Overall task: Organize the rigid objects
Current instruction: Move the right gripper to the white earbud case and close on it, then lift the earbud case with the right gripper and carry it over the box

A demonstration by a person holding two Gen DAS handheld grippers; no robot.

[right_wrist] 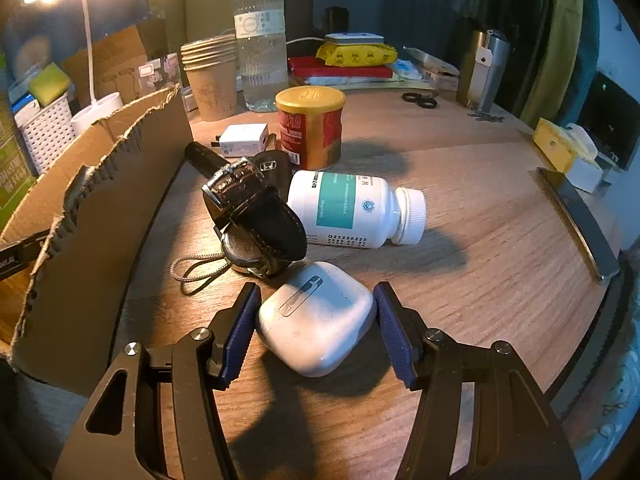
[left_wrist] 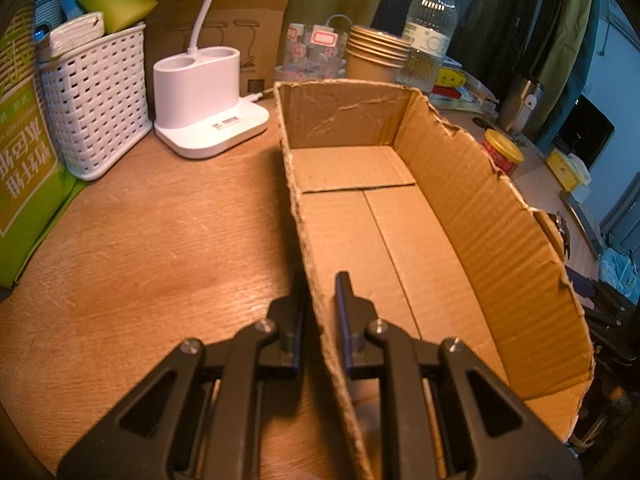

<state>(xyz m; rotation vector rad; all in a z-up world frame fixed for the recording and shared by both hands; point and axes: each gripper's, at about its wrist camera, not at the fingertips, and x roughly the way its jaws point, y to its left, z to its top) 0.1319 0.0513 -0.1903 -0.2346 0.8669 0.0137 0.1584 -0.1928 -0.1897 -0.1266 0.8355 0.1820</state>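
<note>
An open cardboard box [left_wrist: 400, 216] lies on the wooden table, nothing inside. My left gripper [left_wrist: 320, 292] is shut on the box's near left wall, one finger outside, one inside. In the right wrist view the box wall [right_wrist: 100, 200] stands at left. My right gripper [right_wrist: 316, 316] is open with its fingers on either side of a white earbuds case [right_wrist: 316, 320] lying on the table. Behind it lie a black-strapped watch [right_wrist: 256, 216], a white pill bottle [right_wrist: 352, 208] on its side, a car key [right_wrist: 272, 168], a white charger [right_wrist: 244, 140] and a red can [right_wrist: 310, 128].
A white lamp base [left_wrist: 204, 108], white basket [left_wrist: 96, 96], paper cups [left_wrist: 376, 56] and water bottle [left_wrist: 428, 28] stand behind the box. Scissors [right_wrist: 420, 100], a steel flask [right_wrist: 484, 68] and a yellow tissue box [right_wrist: 560, 148] sit at the far right. The table edge [right_wrist: 576, 208] curves at right.
</note>
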